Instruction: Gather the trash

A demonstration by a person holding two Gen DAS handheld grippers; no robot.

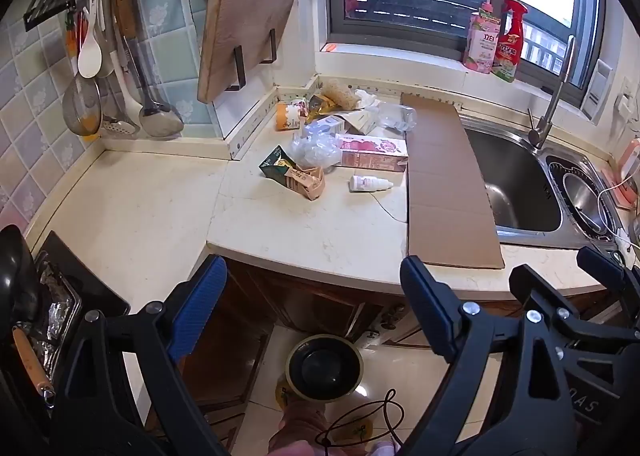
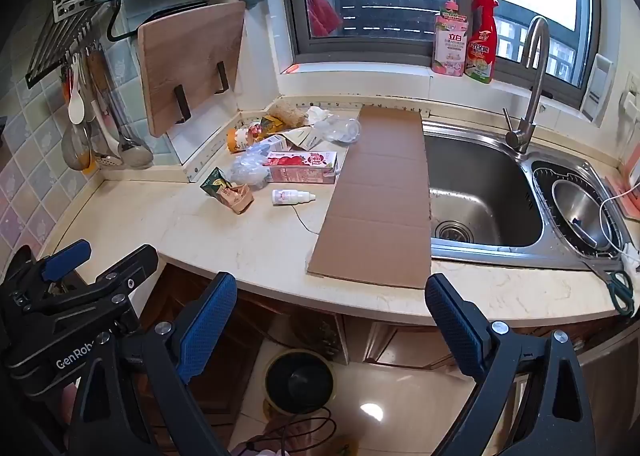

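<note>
While spread wide, left hand-held gripper (image 1: 312,304) empty, right hand-held gripper (image 2: 332,320) empty

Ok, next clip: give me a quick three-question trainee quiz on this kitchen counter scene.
1. True or false: the left gripper holds a piece of trash.
2. What does the flat cardboard sheet partly cover? A) stove B) sink C) cutting board
3. Which item lies nearest the counter's front edge: the small white bottle or the pink carton?

Key: 1 false, open and empty; 2 B; 3 the small white bottle.
</note>
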